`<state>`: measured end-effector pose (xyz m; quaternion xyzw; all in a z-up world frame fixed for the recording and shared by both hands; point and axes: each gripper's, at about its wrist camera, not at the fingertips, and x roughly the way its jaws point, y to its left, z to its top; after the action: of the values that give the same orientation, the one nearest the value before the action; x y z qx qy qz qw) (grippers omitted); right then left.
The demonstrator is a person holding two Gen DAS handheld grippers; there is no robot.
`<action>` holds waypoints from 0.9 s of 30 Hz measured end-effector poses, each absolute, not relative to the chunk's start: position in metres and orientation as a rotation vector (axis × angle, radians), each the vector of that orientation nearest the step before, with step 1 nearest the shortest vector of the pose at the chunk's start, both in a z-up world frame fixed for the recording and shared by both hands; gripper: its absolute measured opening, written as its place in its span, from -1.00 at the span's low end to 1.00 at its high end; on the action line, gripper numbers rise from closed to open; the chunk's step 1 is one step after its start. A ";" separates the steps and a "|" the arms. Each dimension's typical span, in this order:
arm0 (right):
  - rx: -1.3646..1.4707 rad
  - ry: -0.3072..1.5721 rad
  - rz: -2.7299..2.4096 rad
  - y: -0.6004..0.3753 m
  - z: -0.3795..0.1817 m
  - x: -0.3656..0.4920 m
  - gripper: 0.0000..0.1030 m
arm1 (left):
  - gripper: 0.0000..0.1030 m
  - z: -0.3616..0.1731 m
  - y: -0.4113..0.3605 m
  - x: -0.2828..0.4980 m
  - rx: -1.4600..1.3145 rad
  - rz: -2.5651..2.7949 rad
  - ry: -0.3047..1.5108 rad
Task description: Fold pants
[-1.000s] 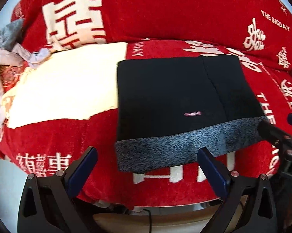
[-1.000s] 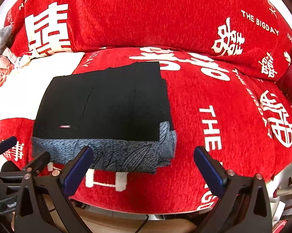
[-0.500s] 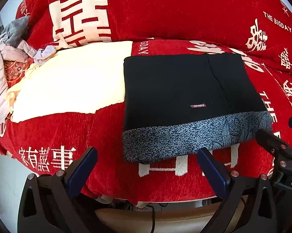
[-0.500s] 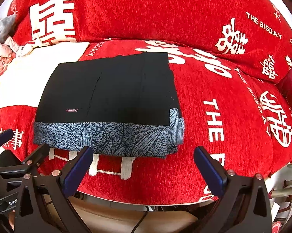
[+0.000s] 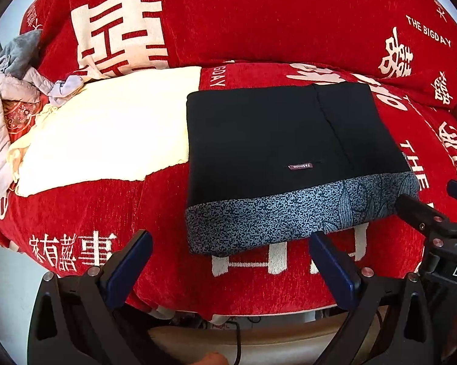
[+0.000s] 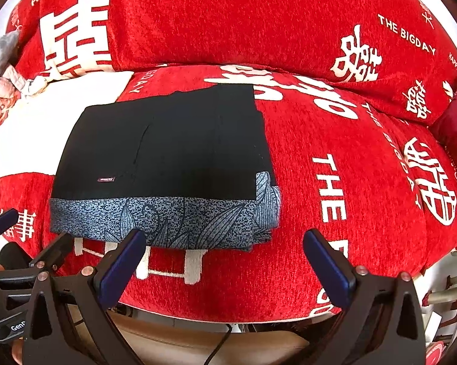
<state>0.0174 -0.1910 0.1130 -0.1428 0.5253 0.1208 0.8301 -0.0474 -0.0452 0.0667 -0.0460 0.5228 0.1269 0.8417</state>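
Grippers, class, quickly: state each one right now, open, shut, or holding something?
Left gripper: open, holding nothing, short of the folded black pants with blue-grey patterned band.
Right gripper: open, holding nothing.

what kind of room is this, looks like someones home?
Most likely a home living room. The folded pants lie on a sofa seat under a red wedding-print cover, with a back cushion behind. A cream cloth and a heap of loose clothes sit at one end.
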 end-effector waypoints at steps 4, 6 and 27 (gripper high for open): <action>-0.305 1.113 0.261 -0.191 0.113 0.018 1.00 | 1.00 0.067 -0.046 -0.047 -0.094 0.266 1.103; -0.306 1.112 0.261 -0.190 0.113 0.017 1.00 | 1.00 0.066 -0.047 -0.047 -0.095 0.267 1.105; -0.306 1.114 0.262 -0.189 0.112 0.016 1.00 | 1.00 0.065 -0.044 -0.046 -0.096 0.264 1.113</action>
<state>0.0161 -0.1885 0.1119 -0.1444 0.5248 0.1235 0.8297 -0.0461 -0.0441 0.0648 -0.0453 0.5264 0.1247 0.8398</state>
